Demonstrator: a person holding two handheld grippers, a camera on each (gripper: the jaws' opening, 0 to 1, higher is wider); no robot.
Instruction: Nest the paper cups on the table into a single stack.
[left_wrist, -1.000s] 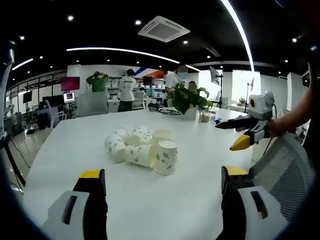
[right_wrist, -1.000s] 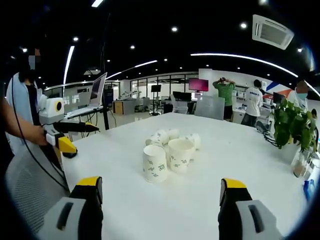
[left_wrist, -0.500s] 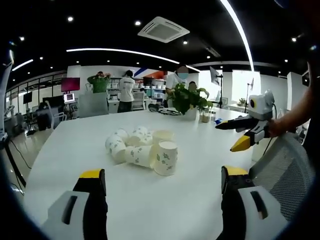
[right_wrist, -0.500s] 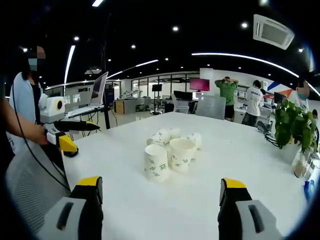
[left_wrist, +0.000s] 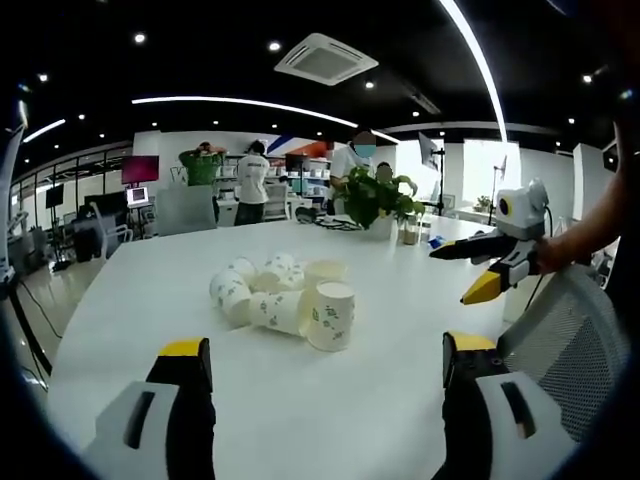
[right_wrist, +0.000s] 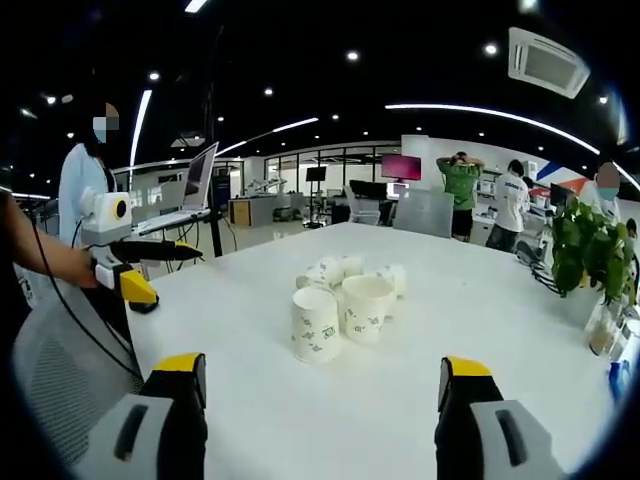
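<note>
Looking along your left gripper (left_wrist: 315, 375) in the left gripper view, you have both jaws spread wide with nothing between them, held short of the paper cups (left_wrist: 280, 296). The cups sit in a loose cluster near the middle of the white table (left_wrist: 130, 300) — several on their sides touching one another, one standing cup (left_wrist: 331, 315) at the near right of the heap. Your right gripper (left_wrist: 488, 265) hangs off to the right, well apart from the cups, and its jaws look parted there. A potted plant (left_wrist: 375, 200) stands beyond the cluster.

In the right gripper view, your right gripper (right_wrist: 312, 380) is likewise wide apart and empty. A standing cup (right_wrist: 314, 323) is nearest, with a cup lying mouth toward you (right_wrist: 366, 308) just beside it. Your left gripper (right_wrist: 135, 265) shows at the left.

Risks, as judged — paper walls are thin, so a hard pinch would likely crush a rim and spoil the nesting. Cups on their sides may roll when nudged, scattering the heap toward the table edge. Entering the touching cups carelessly could topple the upright one.
</note>
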